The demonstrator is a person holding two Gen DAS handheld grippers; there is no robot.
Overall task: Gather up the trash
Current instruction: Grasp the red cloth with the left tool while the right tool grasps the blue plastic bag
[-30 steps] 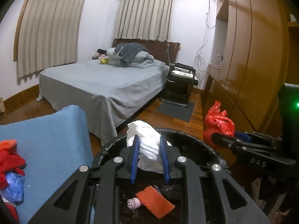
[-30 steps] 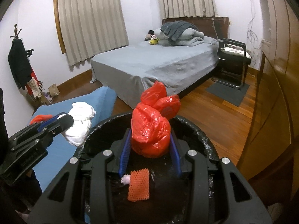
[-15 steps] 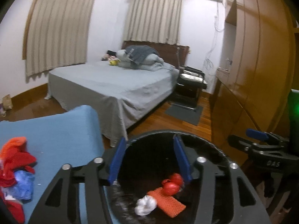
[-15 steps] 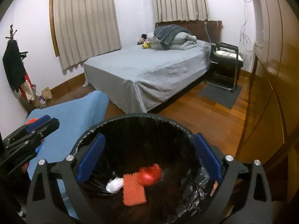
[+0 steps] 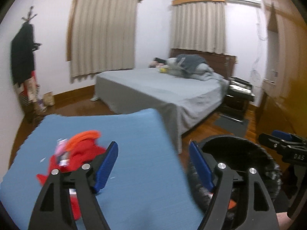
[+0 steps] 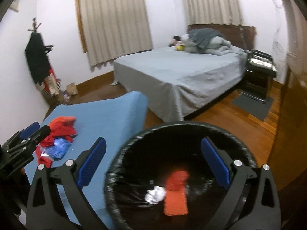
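Grey bed [image 6: 184, 72] behind, blue table [image 6: 107, 118], black bin [image 6: 180, 134] near

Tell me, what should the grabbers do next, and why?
Probably the left gripper should reach to the red and blue trash pile on the blue table. Both grippers are open and empty, its jaws having just opened, the black bin already holds dropped pieces, and that pile still lies beside it.

Dim indoor light, motion blur; fisheye bending, dark vignetted corners
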